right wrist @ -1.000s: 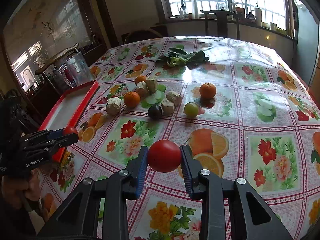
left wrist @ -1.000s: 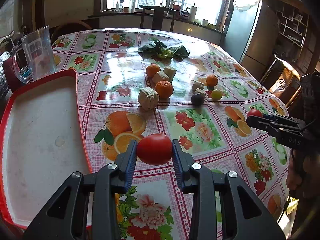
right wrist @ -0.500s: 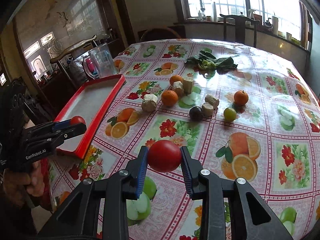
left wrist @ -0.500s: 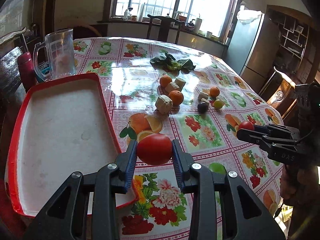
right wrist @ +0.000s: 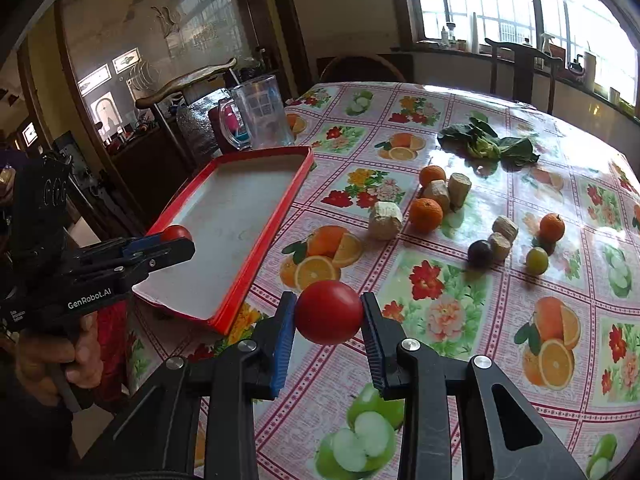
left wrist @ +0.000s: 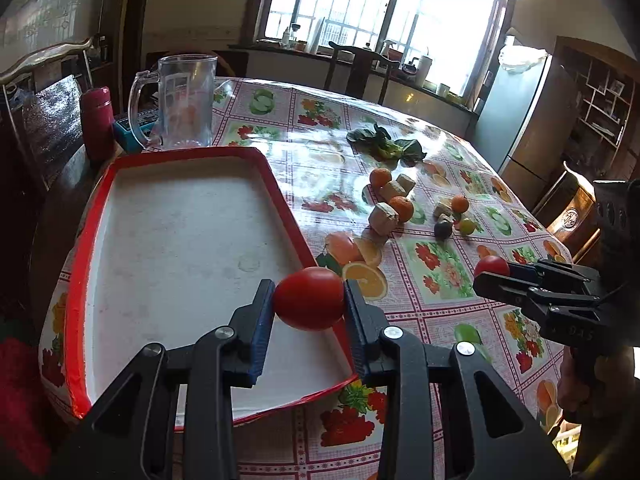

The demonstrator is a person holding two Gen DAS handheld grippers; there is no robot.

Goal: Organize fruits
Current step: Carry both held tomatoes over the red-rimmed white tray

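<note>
I have a red tomato in each gripper: the left gripper (left wrist: 309, 307) is clamped on the left tomato (left wrist: 309, 298), the right gripper (right wrist: 329, 322) on the right tomato (right wrist: 329, 312), both lifted clear of the counter (right wrist: 460, 280). Over the last second both have swung toward the red tray (left wrist: 192, 248): a second ago the left tomato hung over the flowered cloth beside the tray, and now it sits over the tray's near right rim, with the white floor filling that view. I judge this the carry stage, with the left fruit almost placed for release and the right one trailing over the cloth. The left wrist view shows the tray floor bare, and the right gripper off to the side with its tomato peeping out. The right wrist view gives what that one cannot: the left gripper from the side, held over the tray's near corner, and the fruit still to be sorted, including the oranges (right wrist: 426, 215), a dark plum (right wrist: 480, 253) and a green fruit (right wrist: 537, 261).
</note>
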